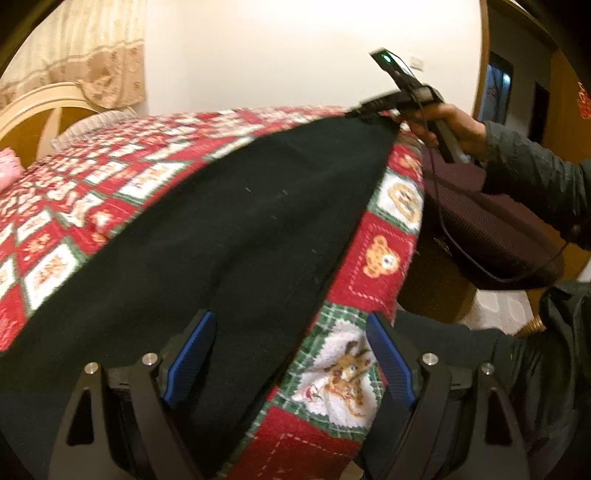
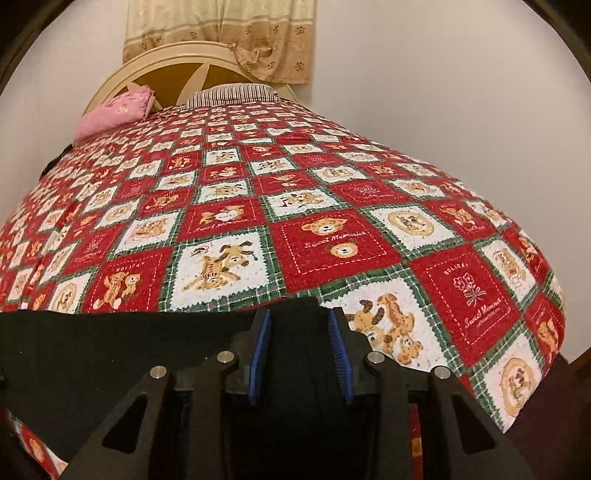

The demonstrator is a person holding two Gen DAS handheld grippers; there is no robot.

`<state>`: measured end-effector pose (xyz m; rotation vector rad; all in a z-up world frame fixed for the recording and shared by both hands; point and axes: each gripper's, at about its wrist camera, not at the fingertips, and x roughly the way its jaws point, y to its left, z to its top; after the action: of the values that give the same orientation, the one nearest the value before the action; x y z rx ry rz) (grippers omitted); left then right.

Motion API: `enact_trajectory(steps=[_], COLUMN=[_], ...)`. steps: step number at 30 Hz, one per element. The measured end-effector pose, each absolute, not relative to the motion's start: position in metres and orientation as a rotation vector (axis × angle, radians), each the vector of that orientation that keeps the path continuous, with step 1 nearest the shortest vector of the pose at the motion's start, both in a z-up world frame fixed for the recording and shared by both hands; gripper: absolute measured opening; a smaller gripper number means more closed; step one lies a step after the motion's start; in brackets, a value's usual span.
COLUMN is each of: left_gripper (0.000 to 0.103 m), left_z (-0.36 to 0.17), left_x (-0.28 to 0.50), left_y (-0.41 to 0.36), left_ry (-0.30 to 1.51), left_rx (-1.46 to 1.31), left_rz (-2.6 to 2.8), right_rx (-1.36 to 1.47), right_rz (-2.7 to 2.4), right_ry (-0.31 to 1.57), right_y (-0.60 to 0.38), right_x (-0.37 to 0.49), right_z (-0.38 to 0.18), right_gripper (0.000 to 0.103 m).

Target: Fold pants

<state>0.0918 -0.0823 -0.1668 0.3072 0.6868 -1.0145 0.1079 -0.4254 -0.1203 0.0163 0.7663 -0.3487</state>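
Both tongs gape: left astride pants edge; right seemingly gripping nothing.

Colour and pattern record: bed and garment

Pants plain black. Quilt red and white squares with green plaid borders, tan bears and dogs printed. Pillow pink; second pillow dark-and-white striped. Curtain beige, floral. Headboard cream. Gripper pads blue.

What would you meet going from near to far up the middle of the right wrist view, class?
Right gripper → black pants → patchwork bedspread → striped pillow → cream headboard → patterned curtain.
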Motion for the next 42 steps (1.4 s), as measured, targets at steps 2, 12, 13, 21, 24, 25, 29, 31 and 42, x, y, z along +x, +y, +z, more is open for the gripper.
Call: enact_trajectory(steps=[2,12,13,21,24,25,29,31,42], left_gripper=[0.086,0.088,0.088,0.088,0.09,0.094,0.094,0.094,0.094], left_z=[-0.159,-0.137,-0.139,-0.173,-0.187,-0.187,-0.181,-0.172,-0.191], left_x=[0.091,0.084,0.086,0.095,0.09,0.089,0.087,0.085,0.095], left_y=[-0.071,0.037,0.047,0.089,0.089,0.089,0.09,0.098,0.121], left_ry=[0.661,0.546,0.552,0.66,0.674,0.674,0.653,0.615,0.641], left_rx=[0.281,0.219,0.216,0.139,0.139,0.136,0.142,0.122,0.084], left_rz=[-0.964,-0.645,-0.615,-0.495,-0.495,-0.504,-0.493,-0.48,-0.436], right_rx=[-0.011,-0.091,-0.109,-0.229,-0.227,-0.211,-0.138,-0.08,0.225], right_rz=[-0.349,0.063,0.115,0.394,0.49,0.523,0.603,0.636,0.72], right_ry=[0.753,0.682,0.688,0.739,0.762,0.775,0.828,0.866,1.197], right_y=[-0.416,-0.272,-0.251,-0.107,-0.061,-0.048,-0.01,0.003,0.034], right_x=[0.103,0.127,0.135,0.181,0.196,0.201,0.222,0.233,0.281], right_z=[-0.112,-0.072,-0.075,-0.108,-0.116,-0.118,-0.127,-0.132,-0.192], right_gripper=[0.034,0.037,0.037,0.037,0.037,0.037,0.037,0.037,0.036])
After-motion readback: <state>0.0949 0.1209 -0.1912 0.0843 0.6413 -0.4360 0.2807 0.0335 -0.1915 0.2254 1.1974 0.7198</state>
